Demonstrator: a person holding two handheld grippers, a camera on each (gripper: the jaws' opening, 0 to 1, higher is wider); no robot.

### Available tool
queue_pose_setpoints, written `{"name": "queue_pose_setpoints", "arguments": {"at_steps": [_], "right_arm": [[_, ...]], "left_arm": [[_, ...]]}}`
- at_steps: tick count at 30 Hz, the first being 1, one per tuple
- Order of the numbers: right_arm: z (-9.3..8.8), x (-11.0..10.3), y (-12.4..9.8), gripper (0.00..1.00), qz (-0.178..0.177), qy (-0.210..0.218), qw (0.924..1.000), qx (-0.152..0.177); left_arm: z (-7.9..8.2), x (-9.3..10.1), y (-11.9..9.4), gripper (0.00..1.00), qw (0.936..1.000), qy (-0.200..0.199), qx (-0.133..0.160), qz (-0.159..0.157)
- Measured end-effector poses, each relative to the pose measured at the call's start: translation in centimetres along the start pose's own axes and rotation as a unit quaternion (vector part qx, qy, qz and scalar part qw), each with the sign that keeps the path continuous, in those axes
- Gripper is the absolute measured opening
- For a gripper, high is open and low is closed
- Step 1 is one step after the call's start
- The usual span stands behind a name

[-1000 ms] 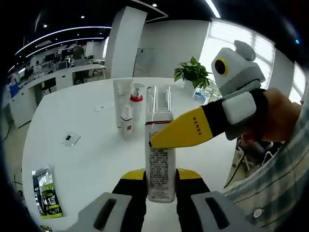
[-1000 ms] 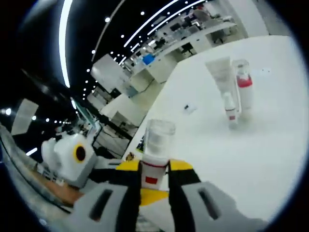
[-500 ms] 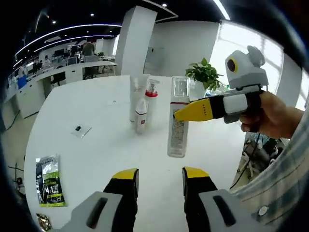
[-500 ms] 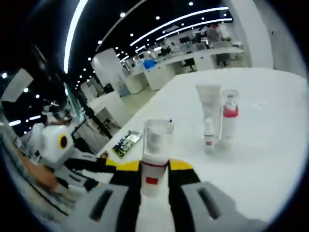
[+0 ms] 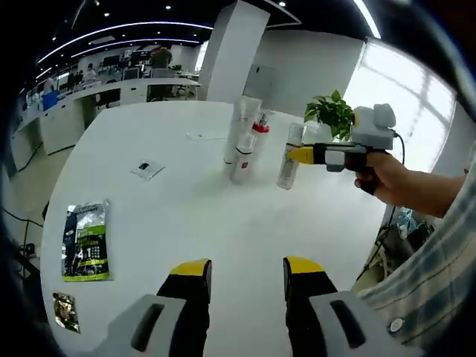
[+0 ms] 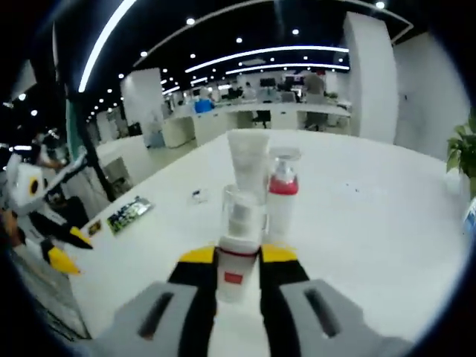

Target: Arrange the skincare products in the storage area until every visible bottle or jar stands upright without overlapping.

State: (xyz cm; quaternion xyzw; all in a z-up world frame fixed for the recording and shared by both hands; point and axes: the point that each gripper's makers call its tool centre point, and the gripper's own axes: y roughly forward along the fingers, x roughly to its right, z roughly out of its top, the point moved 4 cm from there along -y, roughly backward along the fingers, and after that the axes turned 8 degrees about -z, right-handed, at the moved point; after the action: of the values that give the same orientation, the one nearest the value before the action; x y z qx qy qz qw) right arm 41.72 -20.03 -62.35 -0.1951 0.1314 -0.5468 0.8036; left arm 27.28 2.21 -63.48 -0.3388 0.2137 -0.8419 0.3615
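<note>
Between the right gripper (image 6: pixel 238 260) jaws — upright clear-capped bottle (image 6: pixel 239 238), red-banded.

A clear-capped spray bottle (image 6: pixel 239 245) with a white body and red band is held upright above the white table. Behind it, a white tube (image 6: pixel 248 165), a red-collared pump bottle (image 6: pixel 282 195) and a small white bottle (image 5: pixel 239 162) are stood upright, closely grouped.
</note>
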Motion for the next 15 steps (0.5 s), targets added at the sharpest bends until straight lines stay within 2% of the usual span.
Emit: {"name": "queue_pose_setpoints", "arguments": {"at_steps": [5, 8, 10, 11, 15], "right_arm": [[-0.8, 1.0, 1.6, 0.18, -0.02, -0.02, 0.9996, 0.009], [-1.0, 1.4, 2.9, 0.18, -0.03, -0.007, 0.9992, 0.025], [-0.6, 1.4, 3.6, 0.18, -0.04, -0.025, 0.9979, 0.045], [-0.7, 1.4, 4.0, 0.18, -0.048, -0.036, 0.9972, 0.044], [-1.1, 1.3, 5.1, 0.18, -0.061, -0.031, 0.9965, 0.048]], "left_arm": [[-0.7, -0.5, -1.1, 0.39, 0.9999, -0.009, -0.003, 0.009], [-1.5, -0.9, -1.9, 0.39, 0.9996, -0.018, -0.002, 0.019], [-2.1, -1.0, -2.6, 0.39, 0.9994, -0.023, -0.006, 0.027], [-2.4, -1.1, -2.9, 0.39, 0.9992, -0.025, -0.007, 0.029], [-3.6, -1.5, -4.0, 0.39, 0.9986, -0.032, -0.015, 0.039]]}}
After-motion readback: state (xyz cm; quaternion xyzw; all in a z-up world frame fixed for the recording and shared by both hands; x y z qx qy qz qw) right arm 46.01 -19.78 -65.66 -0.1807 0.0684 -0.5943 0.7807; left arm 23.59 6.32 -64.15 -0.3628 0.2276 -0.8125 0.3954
